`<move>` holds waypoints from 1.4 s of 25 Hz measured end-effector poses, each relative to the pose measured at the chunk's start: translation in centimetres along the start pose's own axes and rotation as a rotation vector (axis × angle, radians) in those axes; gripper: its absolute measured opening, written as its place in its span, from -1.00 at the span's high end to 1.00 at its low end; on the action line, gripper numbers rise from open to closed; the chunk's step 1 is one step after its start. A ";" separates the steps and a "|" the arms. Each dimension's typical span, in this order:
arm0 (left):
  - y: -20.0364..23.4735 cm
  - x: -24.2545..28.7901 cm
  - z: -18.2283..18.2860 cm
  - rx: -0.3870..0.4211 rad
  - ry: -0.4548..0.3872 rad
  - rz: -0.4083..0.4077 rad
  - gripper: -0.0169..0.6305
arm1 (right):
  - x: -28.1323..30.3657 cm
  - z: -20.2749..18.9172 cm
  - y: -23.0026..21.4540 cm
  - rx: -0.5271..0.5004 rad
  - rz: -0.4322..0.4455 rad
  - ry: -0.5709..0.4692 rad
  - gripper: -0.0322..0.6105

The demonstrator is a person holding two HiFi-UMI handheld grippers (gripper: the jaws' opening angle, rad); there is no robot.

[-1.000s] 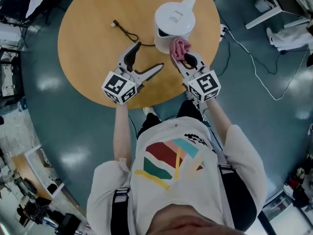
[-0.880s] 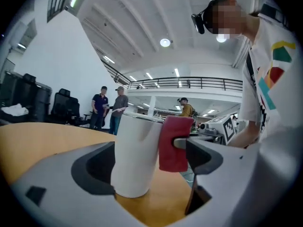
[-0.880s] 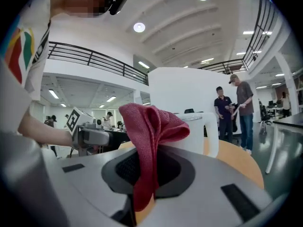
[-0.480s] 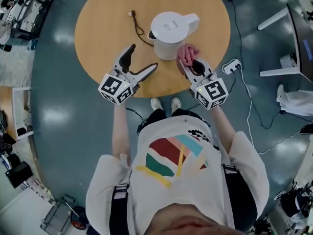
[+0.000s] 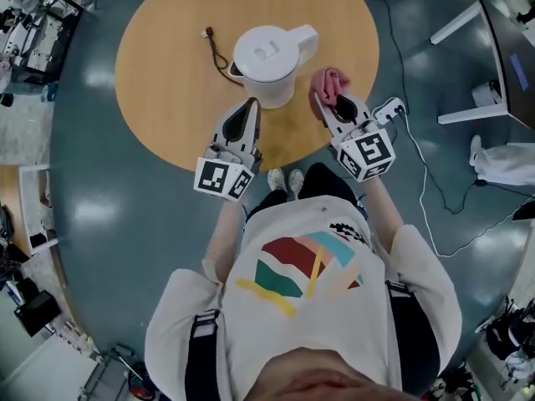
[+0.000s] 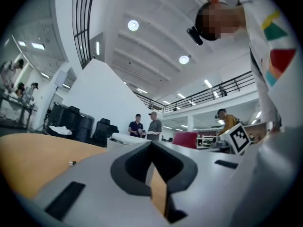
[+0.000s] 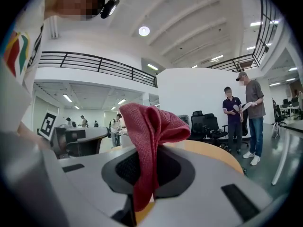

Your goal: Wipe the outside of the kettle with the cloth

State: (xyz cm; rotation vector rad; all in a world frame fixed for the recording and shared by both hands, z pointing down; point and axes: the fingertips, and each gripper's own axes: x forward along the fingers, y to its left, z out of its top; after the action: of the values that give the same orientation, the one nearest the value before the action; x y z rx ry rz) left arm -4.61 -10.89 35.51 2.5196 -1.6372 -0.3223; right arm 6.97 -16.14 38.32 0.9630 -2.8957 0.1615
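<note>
The white kettle (image 5: 266, 63) stands on the round wooden table (image 5: 167, 82), its lid showing low and small in the left gripper view as kettle (image 6: 124, 139). My left gripper (image 5: 253, 104) points at the kettle's near side, just short of it. Its jaws have just been closing and now meet with nothing between them, seen as left gripper (image 6: 152, 144). My right gripper (image 5: 323, 100) is shut on the pink cloth (image 5: 331, 83), which bunches up above the jaws, cloth (image 7: 150, 124). The cloth hangs to the kettle's right, apart from it.
A black cable (image 5: 219, 53) lies on the table left of the kettle. A white power strip (image 5: 389, 109) and its cord lie on the floor at the right. The table's near edge runs under both grippers. Two people (image 7: 244, 115) stand beyond the table.
The left jaws went from wide open to closed, and that gripper swung toward the kettle. The right gripper drew the cloth off the kettle's side, to the right.
</note>
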 end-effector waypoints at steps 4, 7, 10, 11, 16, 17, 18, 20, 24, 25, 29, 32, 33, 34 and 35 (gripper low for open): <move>-4.4 5.0 -2.2 0.004 -0.035 0.050 0.81 | -0.7 0.0 -4.3 -0.003 -0.008 -0.012 0.75; -6.5 9.7 -3.9 0.001 -0.033 0.107 0.80 | -1.6 -0.4 -8.1 0.011 0.026 -0.004 0.75; -6.6 14.5 -6.2 -0.023 -0.020 0.260 0.80 | -2.7 -0.3 -12.5 -0.002 0.097 0.002 0.75; -6.3 15.8 -6.9 -0.039 -0.027 0.320 0.80 | -3.3 -0.1 -13.9 -0.014 0.128 0.003 0.75; -3.6 19.7 -8.8 -0.116 -0.096 0.571 0.80 | -5.3 -0.7 -20.5 -0.055 0.240 0.050 0.75; -3.2 19.8 -9.0 -0.116 -0.097 0.604 0.80 | -5.4 -1.0 -21.3 -0.053 0.254 0.062 0.75; -2.9 19.9 -9.1 -0.112 -0.098 0.627 0.80 | -5.4 -1.2 -22.0 -0.056 0.267 0.069 0.75; -2.4 20.2 -9.1 -0.102 -0.100 0.665 0.80 | -5.2 -1.4 -23.0 -0.063 0.289 0.069 0.75; -2.0 20.7 -10.3 -0.086 -0.061 0.748 -0.16 | -4.4 -2.2 -23.1 -0.026 0.342 0.062 0.75; -1.8 20.9 -10.8 -0.091 -0.047 0.762 -0.22 | -4.3 -2.3 -22.8 -0.021 0.356 0.061 0.75; -1.2 21.4 -11.0 -0.120 -0.064 0.801 -0.22 | -4.6 -2.5 -21.4 -0.014 0.400 0.063 0.75; -0.7 23.0 -10.6 -0.063 -0.030 0.800 -0.22 | -4.9 -2.2 -21.4 -0.003 0.405 0.065 0.75; -0.3 23.5 -10.5 -0.032 -0.013 0.805 -0.22 | -4.9 -2.2 -21.5 -0.003 0.401 0.069 0.75; 0.0 23.8 -10.4 -0.003 0.003 0.814 -0.22 | -4.9 -2.3 -21.5 -0.002 0.395 0.074 0.75; 0.3 24.1 -10.4 0.020 0.018 0.823 -0.22 | -4.9 -2.5 -21.6 0.000 0.386 0.079 0.75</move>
State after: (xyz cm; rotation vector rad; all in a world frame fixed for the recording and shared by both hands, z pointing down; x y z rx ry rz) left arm 7.06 -33.17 43.01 1.6253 -2.4595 -0.1809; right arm 23.97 -30.16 41.82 0.3767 -2.9714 0.2179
